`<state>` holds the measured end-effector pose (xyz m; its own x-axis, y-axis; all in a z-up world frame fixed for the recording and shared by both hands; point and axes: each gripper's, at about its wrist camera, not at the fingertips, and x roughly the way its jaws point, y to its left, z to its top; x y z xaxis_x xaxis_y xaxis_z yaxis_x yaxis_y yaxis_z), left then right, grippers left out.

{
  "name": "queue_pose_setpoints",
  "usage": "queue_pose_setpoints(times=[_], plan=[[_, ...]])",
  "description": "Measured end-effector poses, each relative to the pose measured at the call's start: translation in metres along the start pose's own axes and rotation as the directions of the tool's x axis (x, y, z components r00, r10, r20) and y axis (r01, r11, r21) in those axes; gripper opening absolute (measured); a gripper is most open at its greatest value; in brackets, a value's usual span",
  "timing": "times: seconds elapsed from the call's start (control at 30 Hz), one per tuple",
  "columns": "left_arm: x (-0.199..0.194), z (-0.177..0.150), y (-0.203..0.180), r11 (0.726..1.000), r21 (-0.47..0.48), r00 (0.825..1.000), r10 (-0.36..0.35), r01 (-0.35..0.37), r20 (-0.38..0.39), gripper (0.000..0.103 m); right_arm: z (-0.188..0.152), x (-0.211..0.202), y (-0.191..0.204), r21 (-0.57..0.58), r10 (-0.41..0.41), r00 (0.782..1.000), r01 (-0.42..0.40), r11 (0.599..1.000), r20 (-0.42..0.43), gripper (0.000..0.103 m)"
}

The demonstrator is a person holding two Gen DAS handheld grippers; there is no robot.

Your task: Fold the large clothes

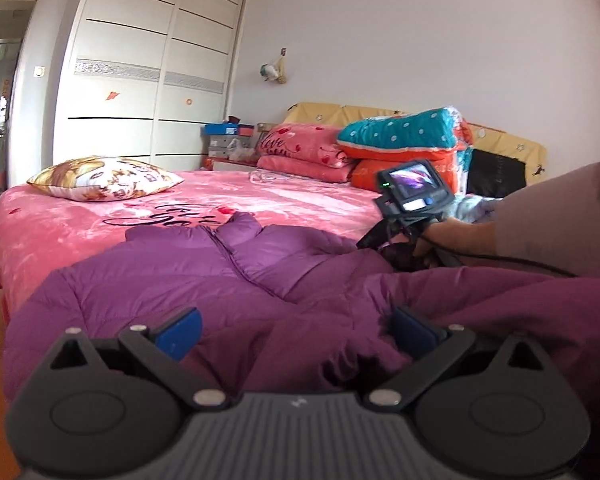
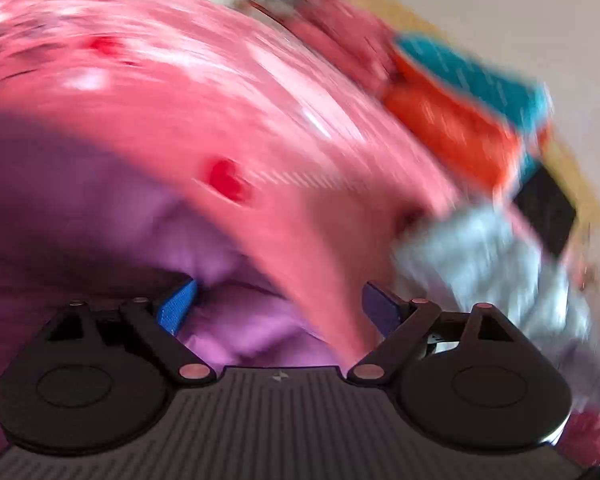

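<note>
A purple quilted down jacket (image 1: 172,276) lies spread over the near part of a bed with a pink bedspread (image 1: 60,224). My left gripper (image 1: 296,332) hovers low over the jacket's near edge. Its blue pads (image 1: 180,332) stand wide apart, open, with puffy fabric beneath and between them but not pinched. To the right a hand (image 1: 456,236) holds the right gripper's handle; its screen (image 1: 414,180) shows and its fingers are hidden behind the jacket. The right wrist view is motion-blurred. There my right gripper (image 2: 280,308) is open over a purple jacket (image 2: 244,328) fold and the pink bedspread (image 2: 220,100).
A patterned pillow (image 1: 104,178) lies at the bed's far left. Folded pink, teal and orange quilts (image 1: 404,140) are stacked by the headboard, with a black bag (image 1: 496,176) beside them. A pale blue cloth (image 2: 480,260) lies at the right. A white wardrobe (image 1: 148,60) stands behind.
</note>
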<state>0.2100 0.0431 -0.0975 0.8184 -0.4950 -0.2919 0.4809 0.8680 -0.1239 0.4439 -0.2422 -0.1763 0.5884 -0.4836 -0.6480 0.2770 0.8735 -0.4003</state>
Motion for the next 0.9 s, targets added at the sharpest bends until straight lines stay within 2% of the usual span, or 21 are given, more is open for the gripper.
queue_pose_setpoints(times=[0.07,0.27,0.37,0.47,0.6,0.77,0.9], plan=[[0.004,-0.002,-0.005,1.0,0.008,1.0,-0.007,0.007,0.001,0.101,-0.009,0.0,-0.029,0.115,0.058,0.998,-0.056,0.992,-0.017,0.103],[-0.009,0.004,-0.018,1.0,0.012,1.0,-0.011,0.011,-0.015,0.101,-0.038,-0.039,-0.041,0.094,0.061,0.997,-0.064,0.994,0.037,0.103],[-0.027,0.011,-0.035,0.998,0.054,1.0,-0.019,0.02,-0.024,0.101,-0.034,-0.044,-0.057,0.12,0.092,0.993,-0.1,0.988,0.071,0.103],[-0.041,0.021,-0.056,0.994,0.107,0.998,-0.016,0.022,-0.056,0.101,-0.059,-0.09,-0.078,0.187,0.158,0.98,-0.178,0.966,0.119,0.103],[-0.057,0.031,-0.081,0.987,0.156,0.992,0.043,-0.024,-0.121,0.102,-0.098,-0.154,-0.109,0.271,0.233,0.952,-0.282,0.92,0.198,0.103],[-0.076,0.035,-0.106,0.98,0.172,0.973,0.129,-0.096,-0.191,0.102,-0.154,-0.229,-0.141,0.336,0.252,0.924,-0.344,0.877,0.288,0.103],[-0.095,0.032,-0.126,0.969,0.192,0.96,0.193,-0.154,-0.204,0.102,-0.199,-0.282,-0.159,0.373,0.264,0.905,-0.383,0.845,0.332,0.103]])
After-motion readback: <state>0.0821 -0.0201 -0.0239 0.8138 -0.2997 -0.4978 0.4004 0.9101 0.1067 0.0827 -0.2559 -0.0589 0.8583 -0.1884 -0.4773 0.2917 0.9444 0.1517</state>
